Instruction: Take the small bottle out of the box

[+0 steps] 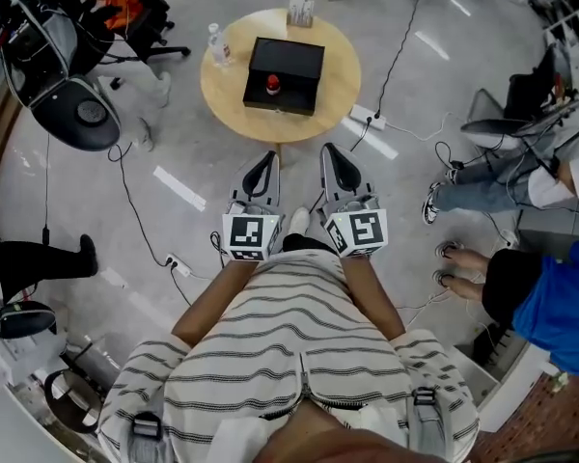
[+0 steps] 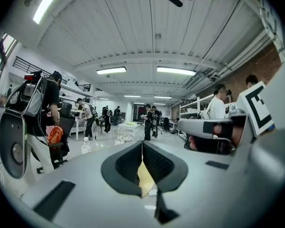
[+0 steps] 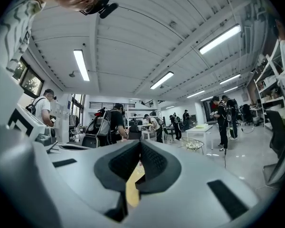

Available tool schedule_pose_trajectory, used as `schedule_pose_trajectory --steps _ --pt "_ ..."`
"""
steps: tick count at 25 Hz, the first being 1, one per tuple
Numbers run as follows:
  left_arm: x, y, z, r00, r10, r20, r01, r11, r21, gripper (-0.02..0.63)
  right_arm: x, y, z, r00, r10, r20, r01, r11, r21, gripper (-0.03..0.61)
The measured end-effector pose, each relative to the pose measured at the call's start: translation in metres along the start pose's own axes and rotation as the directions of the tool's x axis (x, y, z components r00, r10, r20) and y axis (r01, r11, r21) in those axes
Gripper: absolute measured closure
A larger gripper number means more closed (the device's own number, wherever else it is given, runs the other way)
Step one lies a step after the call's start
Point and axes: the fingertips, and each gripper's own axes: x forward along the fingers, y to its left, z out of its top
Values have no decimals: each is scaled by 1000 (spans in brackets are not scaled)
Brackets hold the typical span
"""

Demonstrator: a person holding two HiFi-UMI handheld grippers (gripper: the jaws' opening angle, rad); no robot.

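Head view: small bottle (image 1: 272, 86) in box (image 1: 295, 58), well beyond right gripper (image 1: 334, 155)

Bare floor (image 1: 299, 172) lay open up to the near edge of the round worktop (image 1: 340, 77). The black box (image 1: 294, 61) was free to approach from above. A water bottle (image 1: 217, 46) flanked its left, and a power strip (image 1: 366, 117) and a cable (image 1: 130, 205) crossed the floor.

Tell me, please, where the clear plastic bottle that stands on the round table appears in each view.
Head view: clear plastic bottle at the left edge of the round table, upper middle.
Left gripper view: lower left of centre, right of the orange bag.
Right gripper view: not in it.
Shared landmark: the table, seemingly the yellow strip low in the middle of both gripper views.
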Motion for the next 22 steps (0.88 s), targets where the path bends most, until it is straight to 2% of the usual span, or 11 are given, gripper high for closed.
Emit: schedule_pose_trajectory --steps 6,12,22 --pt "49 -4 6 1000 3 -4 -3 1000 -9 591 28 -36 5 1000 13 -4 -13 1000 -7 560" --pt "69 -4 4 999 26 -27 -26 1000 -6 591 46 -52 1 999 36 -13 -36 999 19 560" --pt "106 37 -2 998 10 -65 -10 1000 4 592 100 -58 -12 999 25 -40 -24 999 38 560"
